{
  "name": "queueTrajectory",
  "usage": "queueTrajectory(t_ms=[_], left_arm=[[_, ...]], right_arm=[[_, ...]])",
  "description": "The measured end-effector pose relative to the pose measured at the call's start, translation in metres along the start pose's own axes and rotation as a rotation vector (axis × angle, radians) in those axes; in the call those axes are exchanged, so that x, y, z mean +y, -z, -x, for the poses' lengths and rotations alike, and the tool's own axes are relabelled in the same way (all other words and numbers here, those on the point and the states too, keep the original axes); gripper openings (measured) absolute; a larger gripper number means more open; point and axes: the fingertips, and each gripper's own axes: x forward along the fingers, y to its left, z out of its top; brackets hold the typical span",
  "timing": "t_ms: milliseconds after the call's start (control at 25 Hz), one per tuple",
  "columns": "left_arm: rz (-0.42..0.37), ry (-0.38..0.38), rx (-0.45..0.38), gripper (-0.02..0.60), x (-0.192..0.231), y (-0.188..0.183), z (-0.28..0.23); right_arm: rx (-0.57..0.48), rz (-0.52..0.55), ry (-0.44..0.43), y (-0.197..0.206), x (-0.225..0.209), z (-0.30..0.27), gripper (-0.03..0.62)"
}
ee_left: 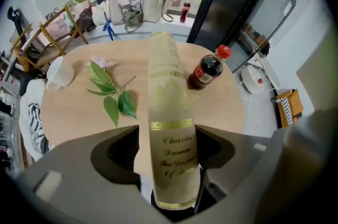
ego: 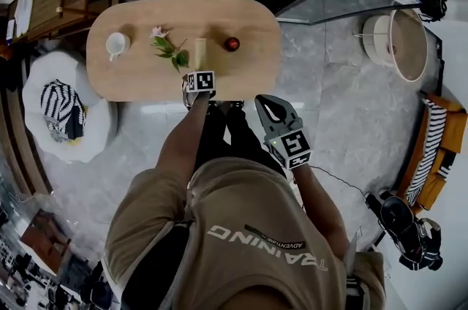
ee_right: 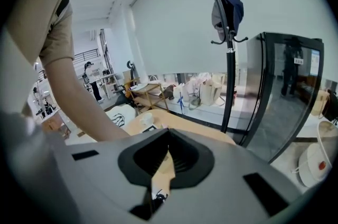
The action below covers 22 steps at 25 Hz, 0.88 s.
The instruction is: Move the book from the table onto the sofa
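The book (ego: pixel 199 53) stands upright near the front edge of the oval wooden table (ego: pixel 248 74). It is pale tan with gold bands and gold lettering on its spine (ee_left: pixel 166 75). My left gripper (ego: pixel 199 85) points steeply down over it. In the left gripper view, this gripper (ee_left: pixel 169 133) is open, with the spine between the jaws and a narrow gap on each side. My right gripper (ego: pixel 262 98) hangs over the floor just off the table's front edge. Its tips meet, holding nothing (ee_right: pixel 168 133).
On the table are a white cup (ego: pixel 115 44), a leafy flower sprig (ego: pixel 168 47) and a dark cola bottle (ee_left: pixel 208 70) just right of the book. A white seat with a striped cushion (ego: pixel 64 111) stands left; an orange seat (ego: pixel 433 155) is far right.
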Motion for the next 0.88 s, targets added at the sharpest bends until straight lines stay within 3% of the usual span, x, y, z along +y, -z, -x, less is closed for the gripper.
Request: queueTrajectory(t_ms=[440,560,880], left_arm=[[0.067,-0.034,0.08,0.279,0.008,0.016,-0.027],[0.076,-0.023,0.078,0.222,0.009,0.018,-0.025],[0.016,0.025,0.035,0.216,0.003,0.021,0.009]], right_arm=[[0.023,0.008,0.005,0.01,-0.017,0.008,0.003],[0.019,0.001,0.006,0.015,-0.017,0.012,0.003],[0.055,-0.019,-0.014,0.031,-0.012,0.023,0.003]])
